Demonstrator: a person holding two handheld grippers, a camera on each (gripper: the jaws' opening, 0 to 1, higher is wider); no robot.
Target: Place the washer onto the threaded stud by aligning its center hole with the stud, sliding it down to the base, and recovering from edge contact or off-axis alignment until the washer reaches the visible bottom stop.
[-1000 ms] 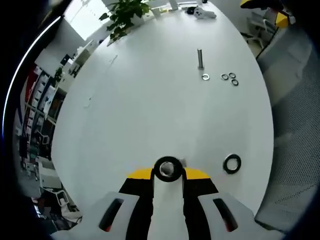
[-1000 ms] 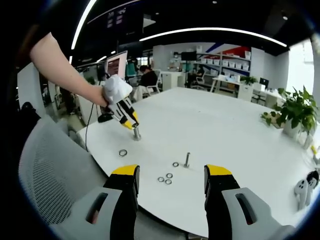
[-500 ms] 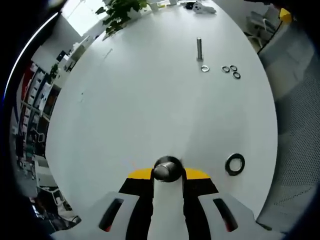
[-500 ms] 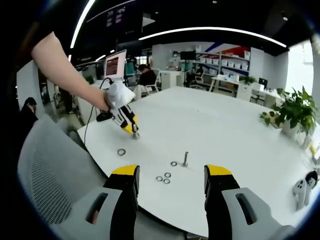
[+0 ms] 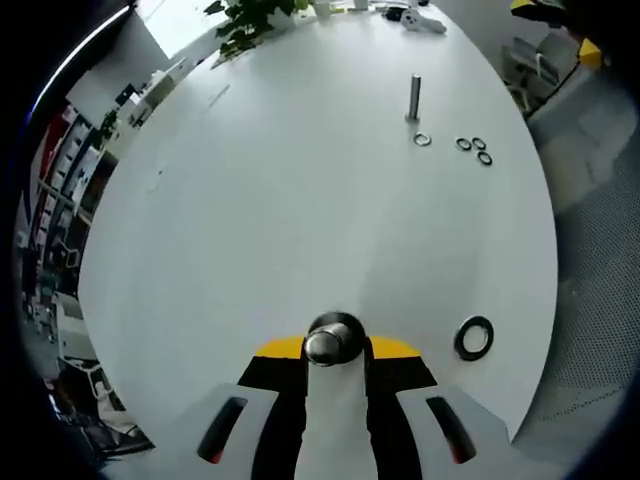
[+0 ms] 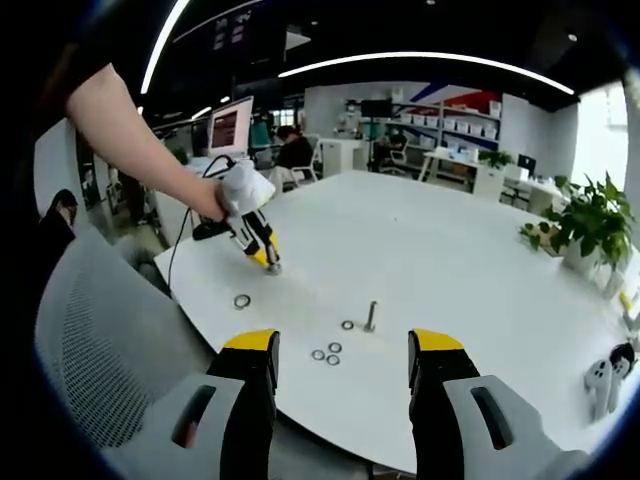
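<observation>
While our left gripper [image 5: 335, 352] has its fingers clenched on a stud [image 5: 333, 340] down on the surface [image 5: 280, 200], our right gripper [image 6: 340, 375] hangs with fingers released.

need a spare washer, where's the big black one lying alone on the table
In the left gripper view the black washer lies flat near the table edge, right of the left claw.

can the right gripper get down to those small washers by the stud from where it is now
Probably yes. The right gripper hangs open above the table edge, and the three small washers lie just ahead of its jaws with nothing between. The left gripper is off to the side, away from the stud.
</observation>
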